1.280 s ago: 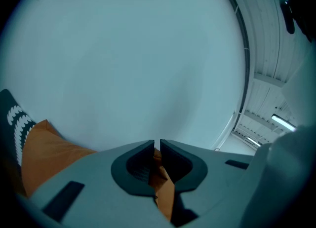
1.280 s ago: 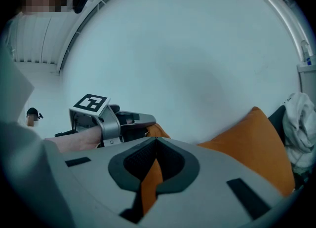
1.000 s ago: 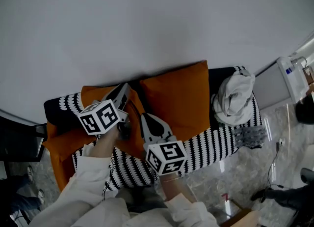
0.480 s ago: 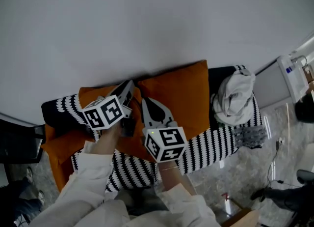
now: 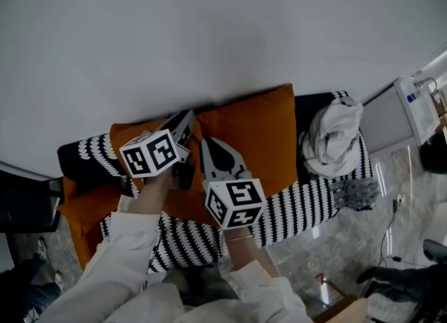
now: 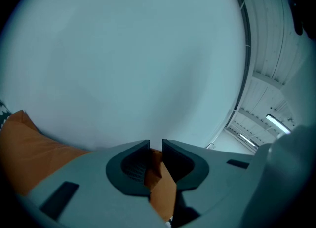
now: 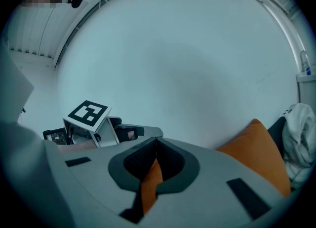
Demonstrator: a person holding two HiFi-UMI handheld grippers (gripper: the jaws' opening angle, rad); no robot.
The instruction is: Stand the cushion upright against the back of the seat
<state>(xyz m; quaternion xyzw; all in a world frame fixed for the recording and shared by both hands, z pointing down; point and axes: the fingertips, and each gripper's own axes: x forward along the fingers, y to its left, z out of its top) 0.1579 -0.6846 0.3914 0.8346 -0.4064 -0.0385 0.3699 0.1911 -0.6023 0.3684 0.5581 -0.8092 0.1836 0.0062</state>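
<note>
Both hand-held grippers sit a little closer to the wall (image 5: 209, 28) than a second ago, and the orange cushion (image 5: 126, 133) they carry comes with them. Its top edge now lies close under the wall, beside its neighbour. The left hand-held gripper (image 6: 155, 145) has just been opening slightly, yet a fold of orange fabric is between its jaws and looks touched on both sides. The right hand-held gripper (image 7: 156, 140) is pressed together on another fold of the same cushion. I judge the cushion nearly stood up against the back, with release starting. Counted: two hand-held grippers, two orange cushions including the standing cushion (image 5: 255, 133), one white cloth bundle (image 5: 335, 136) and one striped seat (image 5: 307, 203). I cannot identify the orange mass (image 5: 80, 210) at the seat's left end.
</note>
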